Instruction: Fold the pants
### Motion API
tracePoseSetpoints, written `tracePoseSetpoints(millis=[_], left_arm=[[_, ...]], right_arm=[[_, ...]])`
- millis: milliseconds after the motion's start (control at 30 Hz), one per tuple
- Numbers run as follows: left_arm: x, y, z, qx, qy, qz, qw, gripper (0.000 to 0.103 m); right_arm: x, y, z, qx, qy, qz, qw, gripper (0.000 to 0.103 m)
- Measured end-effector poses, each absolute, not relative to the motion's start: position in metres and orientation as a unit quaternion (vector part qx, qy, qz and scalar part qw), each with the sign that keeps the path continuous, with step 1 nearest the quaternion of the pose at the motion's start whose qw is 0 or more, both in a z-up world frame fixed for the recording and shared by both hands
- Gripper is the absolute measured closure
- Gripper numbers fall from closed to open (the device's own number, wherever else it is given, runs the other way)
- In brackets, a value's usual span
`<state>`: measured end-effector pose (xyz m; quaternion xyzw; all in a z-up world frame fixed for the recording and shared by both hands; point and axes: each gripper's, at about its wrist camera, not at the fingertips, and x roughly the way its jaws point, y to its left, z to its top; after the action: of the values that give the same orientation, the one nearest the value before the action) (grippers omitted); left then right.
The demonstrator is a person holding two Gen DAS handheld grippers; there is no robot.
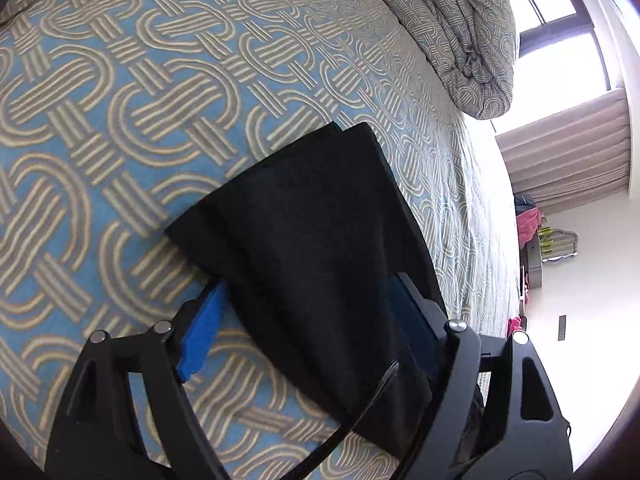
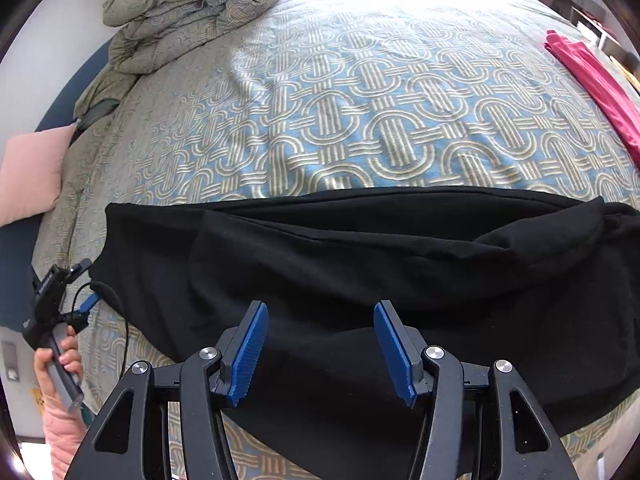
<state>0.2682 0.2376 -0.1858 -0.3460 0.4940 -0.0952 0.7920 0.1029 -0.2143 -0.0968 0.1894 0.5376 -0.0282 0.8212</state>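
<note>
lengthwise, the black pants (image 2: 360, 264) lie left to right across the bed (image 2: 360, 120). the right hand-held gripper (image 2: 320, 352) hovers open above their near edge; the left hand-held gripper (image 1: 308, 328), jaws apart, straddles their left end.

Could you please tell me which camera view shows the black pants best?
The right wrist view: the pants lie across the bedspread nearly whole, from end to end. The left wrist view shows only one end of them, lying between the open fingers of the left gripper.
</note>
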Motion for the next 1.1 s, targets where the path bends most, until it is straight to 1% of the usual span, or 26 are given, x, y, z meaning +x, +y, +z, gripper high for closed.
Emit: tracePoseSetpoints(millis=[33, 67, 100, 133, 167, 233, 433, 600, 700, 767, 833, 933, 1000, 1100], left_arm=[[0.273, 0.235, -0.186, -0.343, 0.494, -0.097, 0.793, 0.025], [0.275, 0.233, -0.184, -0.337, 0.491, -0.100, 0.797, 0.033], [0.277, 0.231, -0.182, -0.324, 0.491, -0.103, 0.802, 0.071], [0.280, 0.226, -0.183, -0.301, 0.500, -0.104, 0.805, 0.095], [0.280, 0.225, -0.183, -0.293, 0.505, -0.104, 0.805, 0.097], [0.276, 0.223, -0.178, -0.289, 0.494, -0.105, 0.813, 0.097], [0.247, 0.222, -0.132, -0.252, 0.444, -0.118, 0.852, 0.097], [0.226, 0.233, -0.112, -0.252, 0.427, -0.116, 0.861, 0.097], [0.210, 0.242, -0.096, -0.251, 0.406, -0.101, 0.873, 0.097], [0.202, 0.246, -0.087, -0.229, 0.394, -0.098, 0.885, 0.097], [0.205, 0.246, -0.095, -0.211, 0.404, -0.093, 0.885, 0.097], [0.221, 0.241, -0.121, -0.195, 0.449, -0.081, 0.868, 0.097], [0.220, 0.244, -0.132, -0.208, 0.462, -0.078, 0.858, 0.097], [0.210, 0.251, -0.134, -0.236, 0.453, -0.089, 0.855, 0.097]], right_arm=[[0.103, -0.215, -0.098, 0.189, 0.540, -0.032, 0.820, 0.047], [0.103, -0.215, -0.098, 0.188, 0.542, -0.035, 0.819, 0.047], [0.103, -0.216, -0.098, 0.189, 0.542, -0.039, 0.818, 0.047], [0.103, -0.217, -0.098, 0.189, 0.541, -0.041, 0.818, 0.047], [0.103, -0.218, -0.099, 0.189, 0.541, -0.042, 0.819, 0.046], [0.104, -0.221, -0.101, 0.189, 0.538, -0.047, 0.820, 0.046], [0.100, -0.249, -0.103, 0.215, 0.526, -0.065, 0.820, 0.046], [0.095, -0.278, -0.100, 0.218, 0.519, -0.074, 0.823, 0.047], [0.095, -0.288, -0.104, 0.231, 0.525, -0.056, 0.817, 0.046], [0.099, -0.287, -0.107, 0.229, 0.529, -0.040, 0.816, 0.046], [0.106, -0.284, -0.111, 0.219, 0.530, -0.021, 0.819, 0.046], [0.118, -0.280, -0.125, 0.213, 0.546, -0.008, 0.810, 0.046], [0.122, -0.282, -0.131, 0.221, 0.552, -0.008, 0.804, 0.046], [0.119, -0.284, -0.126, 0.223, 0.542, -0.004, 0.810, 0.046]])
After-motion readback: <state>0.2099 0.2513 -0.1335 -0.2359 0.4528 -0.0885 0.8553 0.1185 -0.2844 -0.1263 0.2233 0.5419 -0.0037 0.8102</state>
